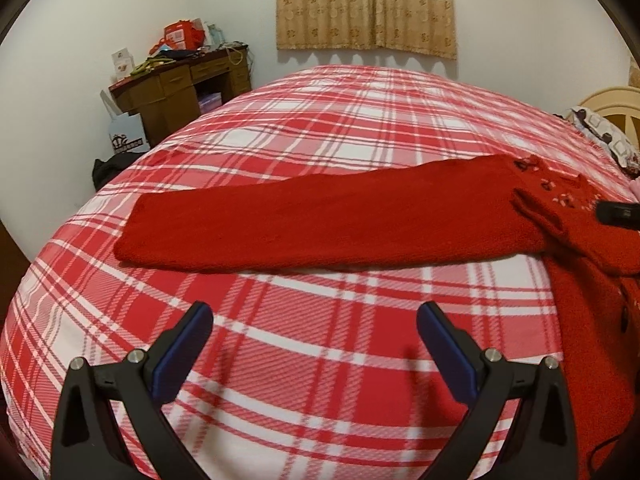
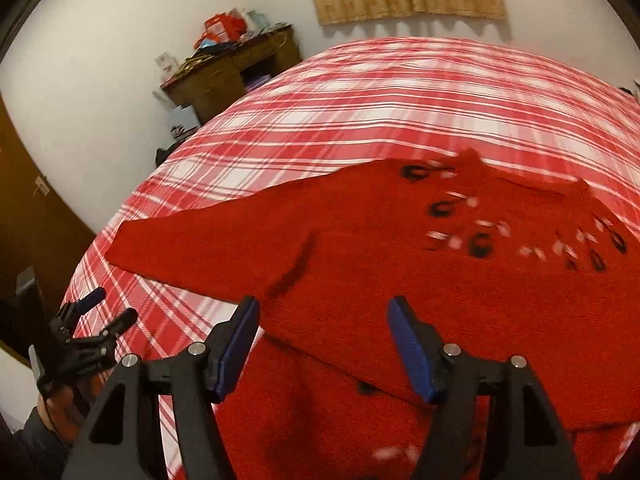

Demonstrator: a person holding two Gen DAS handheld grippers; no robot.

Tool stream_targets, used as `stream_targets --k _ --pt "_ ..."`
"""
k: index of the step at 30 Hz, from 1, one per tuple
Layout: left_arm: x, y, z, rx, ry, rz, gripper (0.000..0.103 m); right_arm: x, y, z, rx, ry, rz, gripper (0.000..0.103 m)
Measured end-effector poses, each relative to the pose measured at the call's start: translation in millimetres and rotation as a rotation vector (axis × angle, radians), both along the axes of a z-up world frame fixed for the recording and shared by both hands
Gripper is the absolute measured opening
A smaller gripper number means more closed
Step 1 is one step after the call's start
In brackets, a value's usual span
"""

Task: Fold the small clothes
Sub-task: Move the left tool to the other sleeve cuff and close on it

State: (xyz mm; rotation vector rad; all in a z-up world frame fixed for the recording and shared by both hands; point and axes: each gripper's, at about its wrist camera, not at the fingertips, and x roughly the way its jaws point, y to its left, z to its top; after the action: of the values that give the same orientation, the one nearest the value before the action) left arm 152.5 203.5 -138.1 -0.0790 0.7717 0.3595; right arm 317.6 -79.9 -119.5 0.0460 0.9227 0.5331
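Left wrist: both claws, left claw (image 1: 315,322) and right claw (image 2: 323,316), released above red sweater (image 1: 320,224).

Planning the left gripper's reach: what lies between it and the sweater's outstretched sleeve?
Only bare plaid bedspread lies between the open left gripper and the red sleeve, as the left wrist view shows.

A red knitted sweater (image 1: 328,220) is lying flat on the plaid bed (image 1: 320,128), one sleeve extending straight out. Dark and white decorations are showing on its body.
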Motion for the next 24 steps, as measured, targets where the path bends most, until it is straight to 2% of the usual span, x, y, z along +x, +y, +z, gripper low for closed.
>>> stream_targets --k 4,7,10,12,14,16,21,23,24 --pt "-3 12 2 0.007 0.007 0.047 0.103 8 -10 -40 -0.046 0.128 -0.028 0.068" --pt "-7 22 9 -0.003 -0.003 0.061 0.103 -7 -1 -40 -0.095 0.05 -0.002 0.068" --pt "-11 31 14 0.003 -0.007 0.075 0.103 -19 -9 -24 -0.041 0.021 -0.009 0.068" --pt "-13 38 18 0.008 -0.011 0.082 0.103 -25 -23 -12 -0.045 -0.021 -0.028 0.068" --pt "-15 46 21 0.03 -0.018 0.106 0.103 -30 -51 -1 -0.069 -0.073 -0.081 0.068" --pt "-14 55 21 0.038 -0.016 0.127 0.103 -28 -77 4 -0.087 -0.086 -0.138 0.069" --pt "-9 80 23 0.065 -0.02 0.204 0.103 -14 -149 -14 -0.147 -0.036 -0.287 0.07" --pt "-7 88 23 0.059 -0.014 0.223 0.103 -5 -170 -36 -0.158 0.049 -0.33 0.071" --pt "-7 91 23 0.055 -0.009 0.224 0.103 -5 -173 -43 -0.147 0.062 -0.325 0.071"
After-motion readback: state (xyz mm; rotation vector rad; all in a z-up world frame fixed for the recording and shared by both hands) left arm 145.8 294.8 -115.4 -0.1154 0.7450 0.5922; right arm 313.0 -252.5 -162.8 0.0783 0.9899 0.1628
